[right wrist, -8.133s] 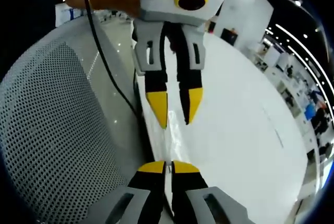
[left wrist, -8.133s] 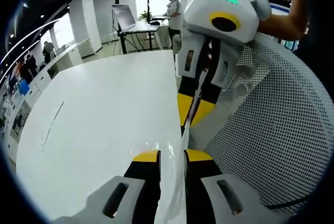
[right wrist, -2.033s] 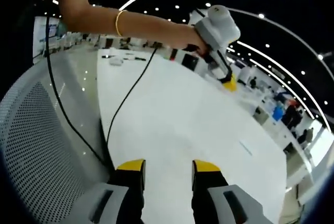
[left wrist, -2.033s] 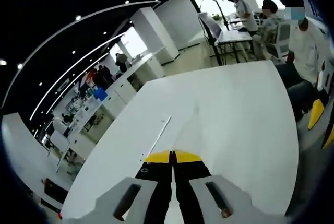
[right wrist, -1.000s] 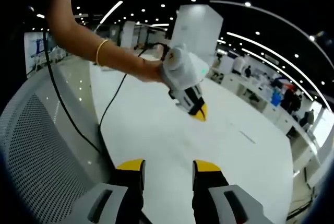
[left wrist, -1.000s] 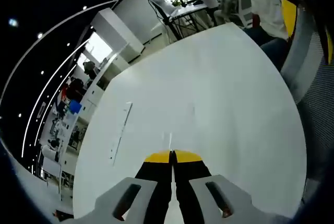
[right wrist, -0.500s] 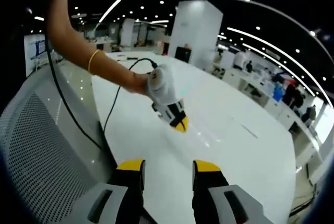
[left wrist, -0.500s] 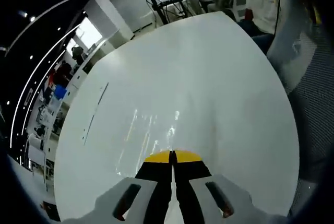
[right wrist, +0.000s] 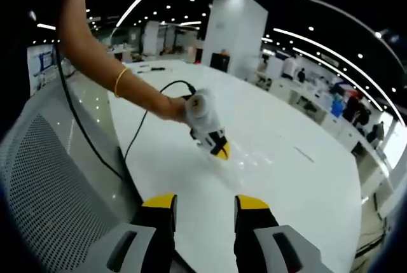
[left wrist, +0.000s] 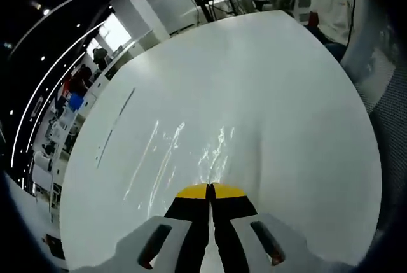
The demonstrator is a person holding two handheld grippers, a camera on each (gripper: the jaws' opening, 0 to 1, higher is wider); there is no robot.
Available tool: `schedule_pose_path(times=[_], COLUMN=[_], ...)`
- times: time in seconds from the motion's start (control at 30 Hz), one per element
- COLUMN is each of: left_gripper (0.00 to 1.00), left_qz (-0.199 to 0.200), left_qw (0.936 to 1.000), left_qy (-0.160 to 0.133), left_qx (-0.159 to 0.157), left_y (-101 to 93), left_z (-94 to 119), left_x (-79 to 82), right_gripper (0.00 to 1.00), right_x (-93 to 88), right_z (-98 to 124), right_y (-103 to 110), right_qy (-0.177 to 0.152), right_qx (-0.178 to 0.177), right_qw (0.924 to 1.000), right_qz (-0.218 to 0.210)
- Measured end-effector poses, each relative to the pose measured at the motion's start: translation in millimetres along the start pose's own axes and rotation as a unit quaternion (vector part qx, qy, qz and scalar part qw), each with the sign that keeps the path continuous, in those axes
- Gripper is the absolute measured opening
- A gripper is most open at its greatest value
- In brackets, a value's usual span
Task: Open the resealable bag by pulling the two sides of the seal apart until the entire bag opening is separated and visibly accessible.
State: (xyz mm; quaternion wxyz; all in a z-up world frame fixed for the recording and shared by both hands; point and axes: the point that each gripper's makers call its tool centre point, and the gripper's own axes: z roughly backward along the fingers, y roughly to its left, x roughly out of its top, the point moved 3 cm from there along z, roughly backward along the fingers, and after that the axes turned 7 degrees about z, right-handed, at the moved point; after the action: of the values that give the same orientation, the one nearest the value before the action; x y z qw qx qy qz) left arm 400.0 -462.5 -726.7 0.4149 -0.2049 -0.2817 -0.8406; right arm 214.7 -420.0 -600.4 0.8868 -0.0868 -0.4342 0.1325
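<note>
both grippers differ: the left gripper [left wrist: 210, 190], lower centre, is pressed together, probably pinching the clear bag [left wrist: 213, 152] flat on the table [left wrist: 286, 95]; the right gripper [right wrist: 203, 204] waits spread.

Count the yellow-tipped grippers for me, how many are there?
2. The left yellow-tipped gripper is shut, low over the glossy white table, and also shows mid-frame in the right gripper view. The right yellow-tipped gripper is open near the white mesh chair.
</note>
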Motion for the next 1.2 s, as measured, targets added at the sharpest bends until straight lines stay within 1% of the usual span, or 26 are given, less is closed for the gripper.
schedule_pose_path(times=[0.03,0.07,0.13,0.2,0.27,0.4,0.5,0.57,0.77,0.87,1.0,1.13,1.2], left_gripper=[0.0,0.0,0.0,0.0,0.0,0.0,0.0,0.01,0.11,0.16,0.29,0.35,0.37], left_qz=[0.013,0.014,0.028,0.023,0.025,0.033,0.032,0.032,0.038,0.043,0.052,0.054,0.058], left_qw=[0.9999,0.9999,0.9993,0.9989,0.9986,0.9983,0.9985,0.9986,0.9983,0.9985,0.9984,0.9985,0.9983], left_qy=[-0.002,-0.002,-0.007,-0.007,-0.008,-0.009,-0.005,0.002,0.016,0.015,0.01,0.003,-0.002], left_qx=[0.002,0.004,0.022,0.04,0.046,0.046,0.044,0.041,0.042,0.032,0.018,0.012,0.012], left_y=[3.3,6.5,33.2,53.9,60.9,66.9,67.2,66.7,62.5,58.0,51.3,46.4,43.6], left_z=[-6,-8,-22,-34,-37,-41,-42,-43,-38,-33,-26,-18,-10], left_x=[-1.7,-0.6,6.4,10.9,12.9,15.4,14.6,12.0,4.8,3.1,3.1,4.5,6.1], right_gripper=[0.33,0.33,0.33,0.33,0.33,0.33,0.33,0.33,0.33,0.34,0.35,0.35,0.35], right_x=[-1.6,-2.2,-4.6,-6.6,-7.0,-7.5,-7.8,-7.9,-8.1,-8.6,-9.6,-10.7,-11.3], right_z=[0,0,0,1,1,1,1,1,0,0,-1,-1,0], right_y=[0,-1,-3,-5,-5,-6,-5,-5,-3,-3,-2,-3,-4], right_qy=[0.003,0.005,0.009,0.011,0.012,0.014,0.014,0.015,0.016,0.018,0.019,0.021,0.022], right_qx=[0.0,0.0,-0.004,-0.008,-0.009,-0.009,-0.009,-0.008,-0.004,-0.002,0.001,0.001,-0.001], right_qw=[1.0,1.0,0.9999,0.9997,0.9996,0.9995,0.9995,0.9995,0.9995,0.9995,0.9994,0.9991,0.999], right_qz=[-0.004,-0.005,-0.013,-0.022,-0.024,-0.026,-0.027,-0.027,-0.026,-0.025,-0.031,-0.036,-0.039])
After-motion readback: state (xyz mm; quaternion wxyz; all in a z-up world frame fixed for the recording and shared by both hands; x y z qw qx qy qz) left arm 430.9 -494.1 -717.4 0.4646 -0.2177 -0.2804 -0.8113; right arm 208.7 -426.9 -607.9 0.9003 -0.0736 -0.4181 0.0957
